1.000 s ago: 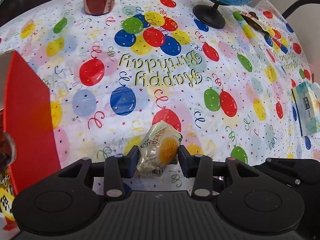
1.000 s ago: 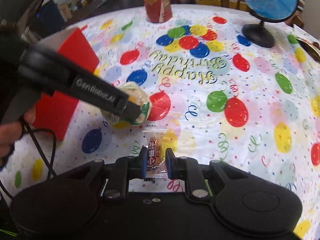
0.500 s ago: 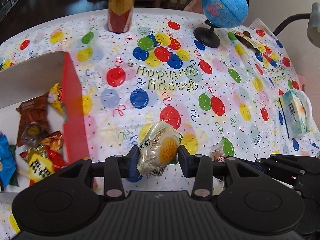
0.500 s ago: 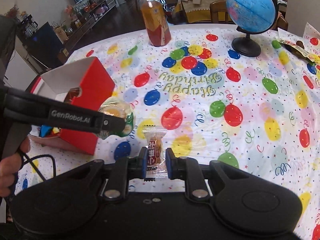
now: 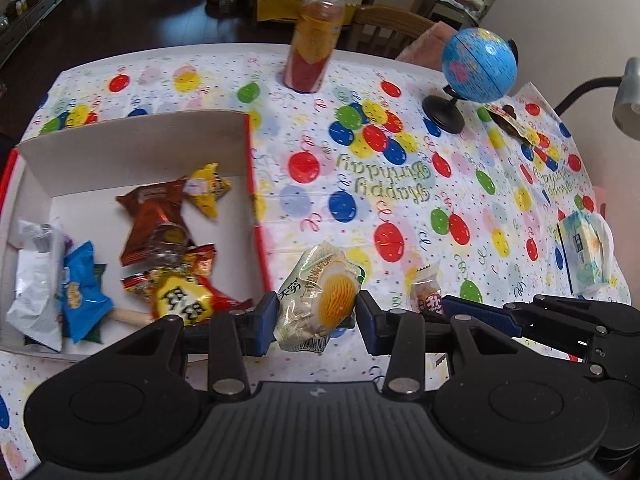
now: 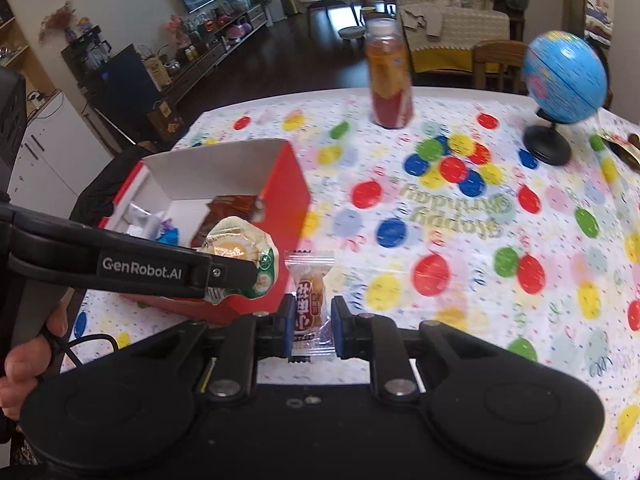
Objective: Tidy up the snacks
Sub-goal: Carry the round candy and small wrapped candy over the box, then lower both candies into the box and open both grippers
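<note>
My left gripper [image 5: 316, 316] is shut on a green and white snack packet with a yellow round picture [image 5: 320, 296], held above the tablecloth just right of the red box [image 5: 256, 208]. The same packet shows in the right wrist view [image 6: 240, 252], in front of the box [image 6: 288, 188]. My right gripper [image 6: 311, 320] is shut on a small clear-wrapped brown snack [image 6: 309, 300], held above the table; it also shows in the left wrist view [image 5: 428, 296]. The open box holds several snack packets [image 5: 160, 224].
A juice bottle [image 5: 316, 40] stands at the table's far edge. A blue globe [image 5: 478, 66] stands at the far right, with a dark wrapper [image 5: 514, 126] beside it. A tissue pack [image 5: 582, 252] lies at the right edge. A lamp [image 5: 626, 100] leans in.
Both grippers have risen and pulled back with their snacks. The left one has shifted so that the open box and its contents have come into view.
</note>
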The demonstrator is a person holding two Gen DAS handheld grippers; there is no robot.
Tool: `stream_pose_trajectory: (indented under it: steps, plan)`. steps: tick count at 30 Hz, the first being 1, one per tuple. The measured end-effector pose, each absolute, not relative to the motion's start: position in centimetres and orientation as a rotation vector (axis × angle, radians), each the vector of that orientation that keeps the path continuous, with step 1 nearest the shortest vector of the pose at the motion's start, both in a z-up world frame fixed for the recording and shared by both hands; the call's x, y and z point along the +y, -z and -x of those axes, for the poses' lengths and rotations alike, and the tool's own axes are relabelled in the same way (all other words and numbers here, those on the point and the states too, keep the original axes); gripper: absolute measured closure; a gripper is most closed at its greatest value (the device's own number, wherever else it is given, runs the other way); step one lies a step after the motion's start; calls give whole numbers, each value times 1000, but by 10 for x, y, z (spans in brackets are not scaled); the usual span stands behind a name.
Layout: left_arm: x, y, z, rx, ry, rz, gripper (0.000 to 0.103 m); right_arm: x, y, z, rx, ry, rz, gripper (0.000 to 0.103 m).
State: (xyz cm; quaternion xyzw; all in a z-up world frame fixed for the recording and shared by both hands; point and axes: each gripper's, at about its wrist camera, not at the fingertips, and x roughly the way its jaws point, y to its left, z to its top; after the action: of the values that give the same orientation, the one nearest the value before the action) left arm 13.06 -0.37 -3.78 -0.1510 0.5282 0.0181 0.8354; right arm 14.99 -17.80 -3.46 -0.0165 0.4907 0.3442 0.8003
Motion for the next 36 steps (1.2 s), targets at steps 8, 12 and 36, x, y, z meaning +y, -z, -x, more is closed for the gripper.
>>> stream_pose_trajectory:
  steps: [8,12,36]
  plan:
    - [53,27,-110,1086,-93,362,62,-125,21,-137,1039,-772,60,87]
    - [84,26,-101,1076,-124,379,62,-98,18,-133,1040,-784,69,87]
    - [190,91,-118,1195,-159,359,62,26,82,-143,1204,-736,118,86]
